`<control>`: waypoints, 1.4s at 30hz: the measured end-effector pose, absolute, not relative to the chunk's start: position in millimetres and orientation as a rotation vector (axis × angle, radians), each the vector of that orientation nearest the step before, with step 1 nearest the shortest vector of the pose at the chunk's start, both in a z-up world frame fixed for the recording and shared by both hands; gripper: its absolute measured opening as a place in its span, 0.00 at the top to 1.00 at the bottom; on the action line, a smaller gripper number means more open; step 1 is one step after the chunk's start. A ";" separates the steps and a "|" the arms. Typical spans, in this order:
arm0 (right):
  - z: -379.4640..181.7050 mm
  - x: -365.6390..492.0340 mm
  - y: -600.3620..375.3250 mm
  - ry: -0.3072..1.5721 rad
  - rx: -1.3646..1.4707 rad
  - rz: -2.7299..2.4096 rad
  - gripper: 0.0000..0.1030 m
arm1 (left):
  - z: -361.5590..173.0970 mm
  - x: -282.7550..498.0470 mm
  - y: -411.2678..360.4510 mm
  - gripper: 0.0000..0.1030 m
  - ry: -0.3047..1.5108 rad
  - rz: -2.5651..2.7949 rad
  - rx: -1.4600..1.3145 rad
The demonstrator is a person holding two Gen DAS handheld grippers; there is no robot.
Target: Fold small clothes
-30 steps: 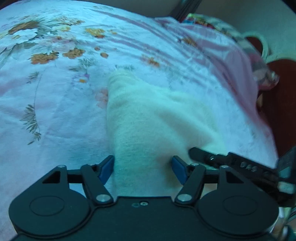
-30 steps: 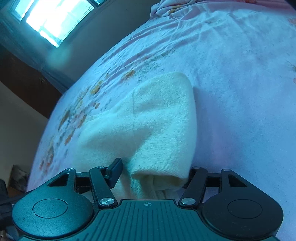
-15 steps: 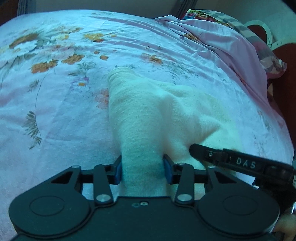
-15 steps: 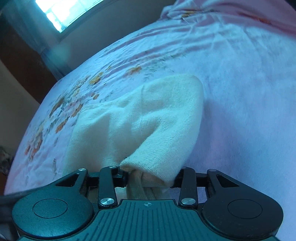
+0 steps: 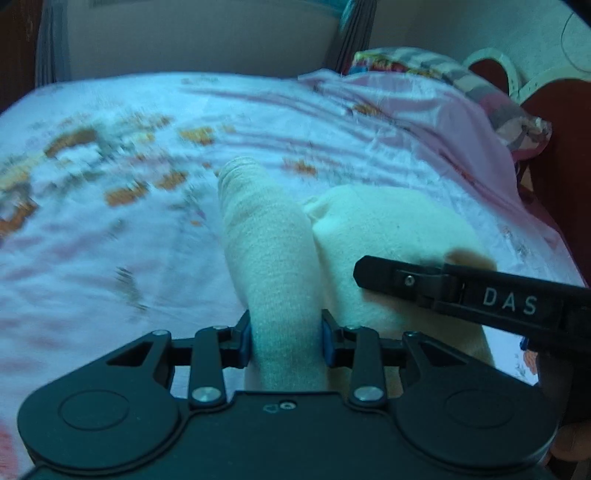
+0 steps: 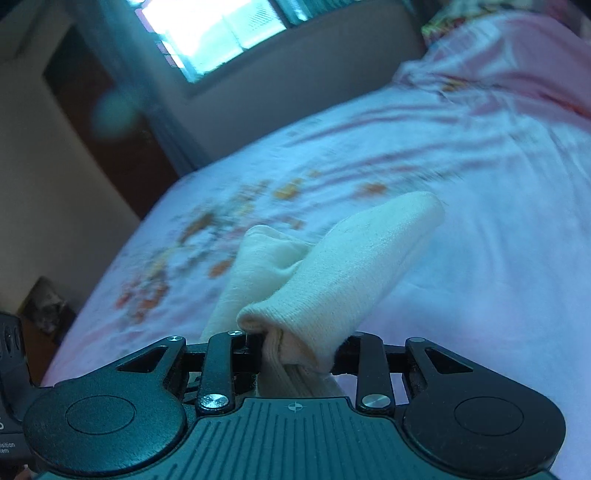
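The cream knit garment (image 5: 273, 266), flat on the bed a second ago, is now bunched into two ridges and lifted at its near edge; the left gripper (image 5: 286, 338) has just been closing and pinches one ridge between its blue pads; the right gripper (image 6: 295, 347) has likewise closed on a rolled hem; a fold away from the person looks about to begin; beneath lies a floral bedsheet (image 5: 110, 229), a patterned pillow (image 5: 498, 107) behind, a bright window (image 6: 210, 33) beyond.

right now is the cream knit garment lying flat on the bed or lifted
Lifted: the cream knit garment is bunched into ridges, pinched in both the left gripper and right gripper above the floral bedsheet.
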State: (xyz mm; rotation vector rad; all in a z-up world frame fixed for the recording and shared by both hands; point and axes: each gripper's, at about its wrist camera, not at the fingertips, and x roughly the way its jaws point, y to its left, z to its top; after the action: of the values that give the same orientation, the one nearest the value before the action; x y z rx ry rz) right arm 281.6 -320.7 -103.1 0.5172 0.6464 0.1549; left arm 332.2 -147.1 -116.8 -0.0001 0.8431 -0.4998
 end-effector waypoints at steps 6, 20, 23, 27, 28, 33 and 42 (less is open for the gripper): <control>-60.7 278.7 -272.0 0.588 0.466 0.247 0.71 | -76.0 325.5 -100.0 0.69 0.794 -0.478 0.001; -89.2 264.9 -205.6 0.623 0.402 0.276 0.71 | -105.8 308.4 -35.7 0.69 0.822 -0.421 -0.024; -116.6 262.1 -210.2 0.667 0.383 0.231 0.71 | -134.5 306.8 -36.9 0.68 0.861 -0.414 -0.008; -160.3 263.2 -224.9 0.768 0.356 0.126 0.67 | -164.7 301.2 -39.1 0.46 0.874 -0.364 0.039; -168.6 262.2 -229.2 0.781 0.358 0.110 0.59 | -165.8 298.9 -38.7 0.34 0.872 -0.347 0.048; -158.3 250.2 -246.4 0.747 0.350 0.053 0.50 | -153.1 283.6 -26.4 0.33 0.877 -0.322 0.055; -116.1 193.4 -208.4 0.596 0.197 0.090 0.50 | -173.6 249.0 -21.7 0.35 0.948 -0.351 0.074</control>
State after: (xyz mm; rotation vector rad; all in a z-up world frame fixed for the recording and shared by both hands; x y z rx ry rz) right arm 193.4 -208.4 -116.1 0.1970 0.5959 0.0897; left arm 249.0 -21.7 -173.6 0.0737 0.9476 -0.3510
